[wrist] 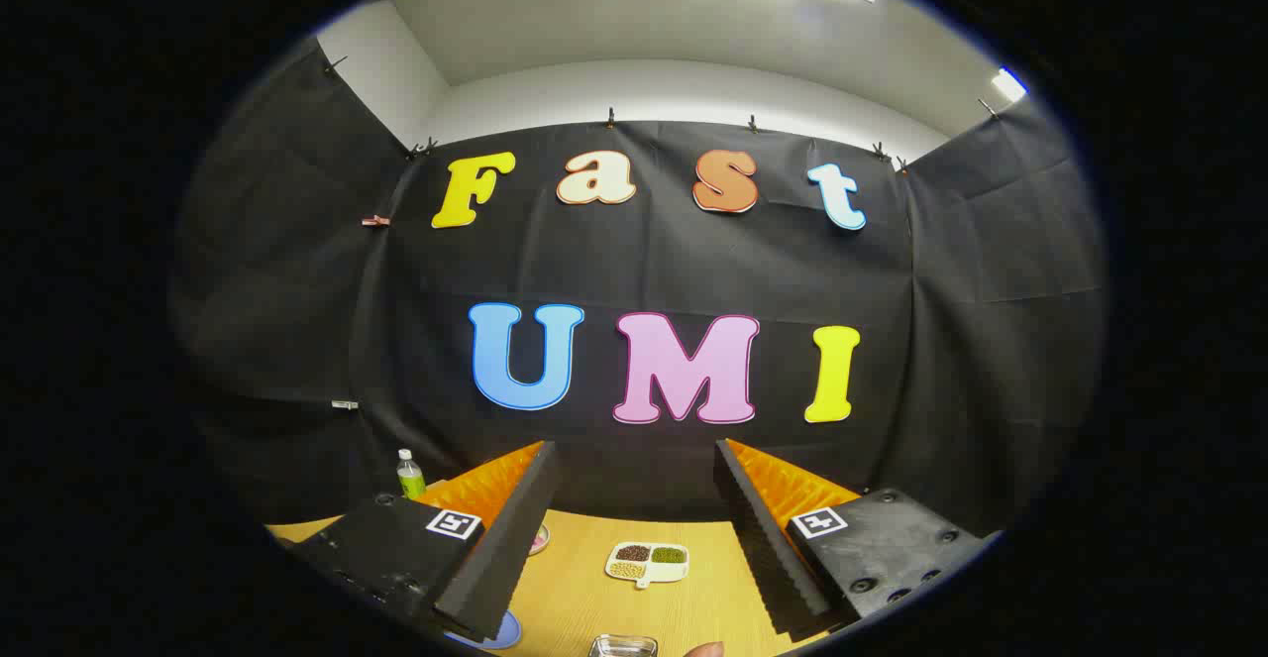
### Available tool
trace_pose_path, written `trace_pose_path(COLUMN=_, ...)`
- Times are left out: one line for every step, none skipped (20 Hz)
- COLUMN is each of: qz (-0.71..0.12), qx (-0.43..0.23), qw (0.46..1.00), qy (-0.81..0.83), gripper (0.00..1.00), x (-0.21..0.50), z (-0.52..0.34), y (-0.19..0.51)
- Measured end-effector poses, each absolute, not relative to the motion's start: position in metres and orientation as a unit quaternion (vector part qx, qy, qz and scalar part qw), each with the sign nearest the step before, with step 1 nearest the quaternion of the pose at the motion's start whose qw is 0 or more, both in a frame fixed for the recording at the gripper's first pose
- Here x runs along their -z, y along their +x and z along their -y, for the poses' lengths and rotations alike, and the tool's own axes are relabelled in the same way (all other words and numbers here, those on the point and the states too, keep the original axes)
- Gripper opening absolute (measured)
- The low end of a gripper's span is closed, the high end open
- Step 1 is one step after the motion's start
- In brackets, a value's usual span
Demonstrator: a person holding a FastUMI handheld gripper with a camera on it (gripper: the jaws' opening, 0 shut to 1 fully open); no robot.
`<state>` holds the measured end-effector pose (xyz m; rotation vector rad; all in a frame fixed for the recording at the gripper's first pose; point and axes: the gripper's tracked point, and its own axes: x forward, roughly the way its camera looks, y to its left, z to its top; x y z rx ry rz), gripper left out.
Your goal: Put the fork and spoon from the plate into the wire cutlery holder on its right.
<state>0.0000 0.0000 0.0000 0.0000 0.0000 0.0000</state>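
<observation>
The camera rides on the gripper (634, 538) and looks forward along its two spread fingers, tilted up toward the booth wall and ceiling. It sits above the wooden table (594, 588), whose surface appears low between the fingers.

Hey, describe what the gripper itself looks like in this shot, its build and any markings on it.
The gripper has two long fingers with ridged, sawtooth inner faces, standing apart with nothing between them. Each sits on a dark blocky mount with screw holes, and each mount carries a small square black-and-white marker tag. No cables are visible.
</observation>
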Motion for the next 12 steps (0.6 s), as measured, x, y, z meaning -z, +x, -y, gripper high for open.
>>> trace_pose_path(qz=0.0, qx=-0.001, qw=1.0, qy=-0.001, gripper=0.97, x=0.0005, z=-0.0003, y=-0.001)
trace_pose_path(qz=-0.001, qx=-0.001, qw=1.0, qy=-0.002, gripper=0.97, x=0.0007, z=-0.0004, y=-0.0009)
trace_pose_path(qz=-0.001, qx=-0.001, qw=1.0, qy=-0.004, gripper=0.97, x=0.0001, z=-0.0003, y=-0.0012)
trace_pose_path(qz=-0.001, qx=0.0, qw=1.0, qy=-0.004, gripper=0.97, x=0.0003, z=0.0, y=-0.0017)
trace_pose_path(qz=-0.002, qx=-0.001, qw=1.0, qy=-0.004, gripper=0.97, x=0.0004, z=0.0, y=-0.0019)
trace_pose_path(qz=-0.001, qx=-0.001, qw=1.0, qy=-0.004, gripper=0.97, x=0.0003, z=-0.0006, y=-0.0011)
trace_pose_path(qz=-0.002, qx=-0.002, qw=1.0, qy=-0.004, gripper=0.97, x=0.0008, z=-0.0009, y=-0.0018)
trace_pose_path(qz=-0.002, qx=-0.002, qw=1.0, qy=-0.005, gripper=0.97, x=0.0007, z=-0.0017, y=-0.0022)
trace_pose_path(qz=-0.002, qx=-0.002, qw=1.0, qy=-0.005, gripper=0.97, x=0.0008, z=-0.0017, y=-0.0027)
trace_pose_path(qz=-0.003, qx=-0.002, qw=1.0, qy=-0.005, gripper=0.97, x=0.0006, z=-0.0015, y=-0.002)
trace_pose_path(qz=-0.004, qx=-0.003, qw=1.0, qy=-0.005, gripper=0.97, x=0.0007, z=-0.0018, y=-0.002)
trace_pose_path(qz=-0.004, qx=-0.003, qw=1.0, qy=-0.005, gripper=0.97, x=0.0013, z=-0.003, y=-0.0024)
